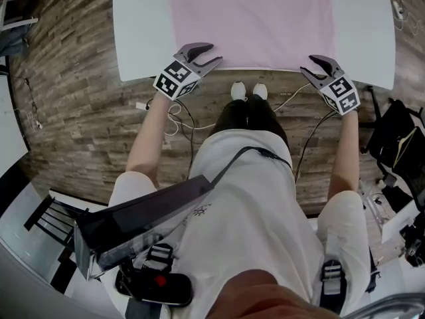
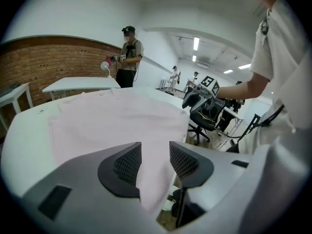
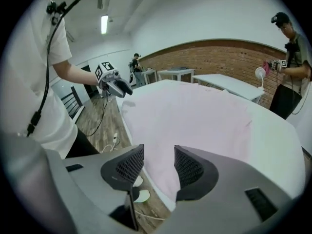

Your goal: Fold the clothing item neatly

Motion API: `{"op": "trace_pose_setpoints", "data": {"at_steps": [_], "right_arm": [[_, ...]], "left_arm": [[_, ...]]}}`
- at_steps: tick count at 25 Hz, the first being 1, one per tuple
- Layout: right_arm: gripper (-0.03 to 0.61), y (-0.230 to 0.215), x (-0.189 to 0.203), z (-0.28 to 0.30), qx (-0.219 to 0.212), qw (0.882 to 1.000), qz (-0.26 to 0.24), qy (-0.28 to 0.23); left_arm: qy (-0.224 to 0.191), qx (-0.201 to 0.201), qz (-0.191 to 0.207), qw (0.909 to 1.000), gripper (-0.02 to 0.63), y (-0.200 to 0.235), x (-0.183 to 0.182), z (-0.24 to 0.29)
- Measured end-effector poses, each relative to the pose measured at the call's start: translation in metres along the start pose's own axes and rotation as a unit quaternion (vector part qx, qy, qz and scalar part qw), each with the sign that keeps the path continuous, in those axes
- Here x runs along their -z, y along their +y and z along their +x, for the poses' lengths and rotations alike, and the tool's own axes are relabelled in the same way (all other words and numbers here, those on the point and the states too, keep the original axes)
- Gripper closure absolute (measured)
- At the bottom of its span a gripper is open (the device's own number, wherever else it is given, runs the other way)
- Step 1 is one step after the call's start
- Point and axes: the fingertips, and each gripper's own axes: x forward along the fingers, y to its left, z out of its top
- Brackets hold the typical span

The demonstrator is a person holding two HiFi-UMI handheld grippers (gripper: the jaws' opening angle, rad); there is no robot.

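A pale pink garment (image 1: pixel 252 18) lies spread flat on a white table (image 1: pixel 143 32), its near hem along the table's front edge. My left gripper (image 1: pixel 211 53) hovers open at the garment's near left corner. In the left gripper view the pink cloth (image 2: pixel 117 121) shows through the gap of that gripper (image 2: pixel 155 155), and the pads do not press on it. My right gripper (image 1: pixel 312 64) stands open just off the near right corner. In the right gripper view the garment (image 3: pixel 195 116) lies beyond its spread jaws (image 3: pixel 159 160), with nothing gripped.
Cables (image 1: pixel 176 115) trail over the wooden floor under the table's front edge, by my shoes (image 1: pixel 249 92). A black bag (image 1: pixel 398 145) sits at the right. Another person (image 2: pixel 129 57) stands by further white tables (image 2: pixel 80 84), and an office chair (image 2: pixel 209 121) is nearby.
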Motion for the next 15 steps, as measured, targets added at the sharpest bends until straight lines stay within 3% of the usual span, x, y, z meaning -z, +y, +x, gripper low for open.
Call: {"op": "trace_pose_setpoints", "data": {"at_steps": [5,6,7,9,15], "right_arm": [[0.402,-0.054,-0.066,0.006,0.03,0.994,0.034,-0.097],[0.402,-0.065,-0.08,0.008,0.031,0.993,0.038,-0.112],[0.402,-0.077,-0.095,0.01,0.032,0.991,0.036,-0.124],[0.403,-0.098,-0.123,0.013,0.038,0.989,0.025,-0.143],[0.497,-0.155,-0.174,0.04,0.042,0.986,0.011,-0.159]], "left_arm": [[-0.062,-0.068,-0.005,0.9958,0.454,0.071,-0.051,-0.005],[-0.07,-0.079,-0.004,0.9944,0.467,0.085,-0.062,-0.005],[-0.078,-0.09,-0.002,0.9929,0.533,0.099,-0.073,-0.004],[-0.091,-0.11,0.002,0.9897,0.594,0.125,-0.096,-0.003],[-0.089,-0.155,0.015,0.9838,0.612,0.185,-0.135,0.012]]}}
